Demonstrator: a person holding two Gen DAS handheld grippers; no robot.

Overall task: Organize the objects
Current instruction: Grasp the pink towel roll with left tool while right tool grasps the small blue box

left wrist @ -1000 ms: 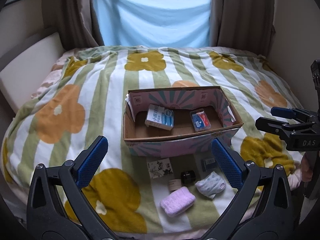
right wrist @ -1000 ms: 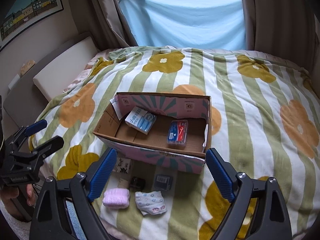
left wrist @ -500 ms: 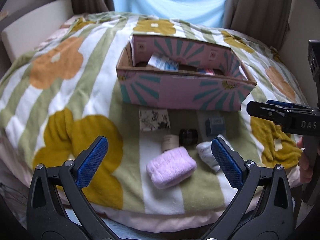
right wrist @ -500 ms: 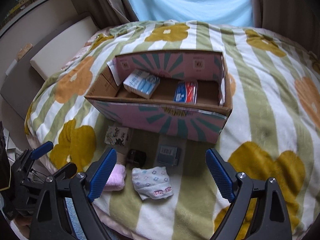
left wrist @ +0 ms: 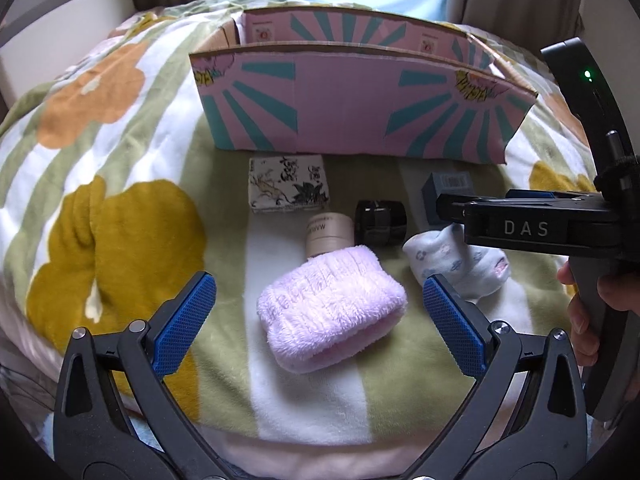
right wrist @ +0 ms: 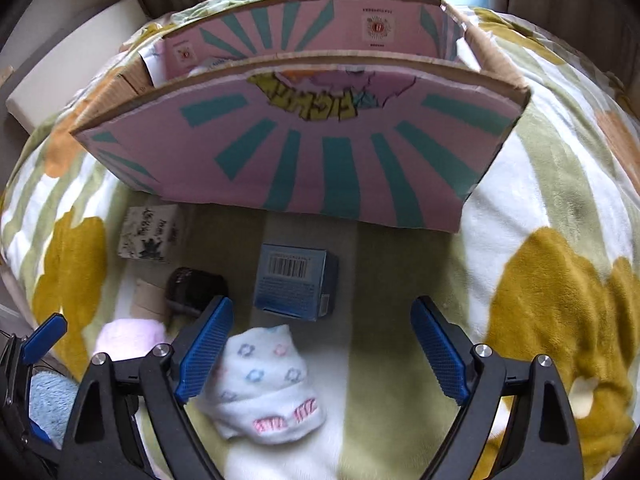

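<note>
My left gripper (left wrist: 318, 282) is open low over the bed, its fingers on either side of a fluffy pink cloth (left wrist: 332, 312) without touching it. My right gripper (right wrist: 322, 306) is open with its jaws closing; a white flowered cloth (right wrist: 264, 384) lies under its left finger and touches neither pad. A blue barcode box (right wrist: 296, 276) sits just beyond the fingertips. In the left wrist view, the right gripper (left wrist: 446, 206) crosses from the right and covers part of the white cloth (left wrist: 456, 268). The pink cardboard box (left wrist: 340, 112) stands behind everything, its inside hidden.
Between the cloths and the pink box lie a small patterned white box (left wrist: 288, 188), a beige jar (left wrist: 328, 232) and a black jar (left wrist: 380, 220). The flowered blanket (left wrist: 120, 240) falls off at the near edge. A hand (left wrist: 588, 304) holds the right gripper's grip.
Both grippers have come down close to the loose items in front of the pink box. The box's front wall now hides its contents. The right jaws stand slightly narrower.
</note>
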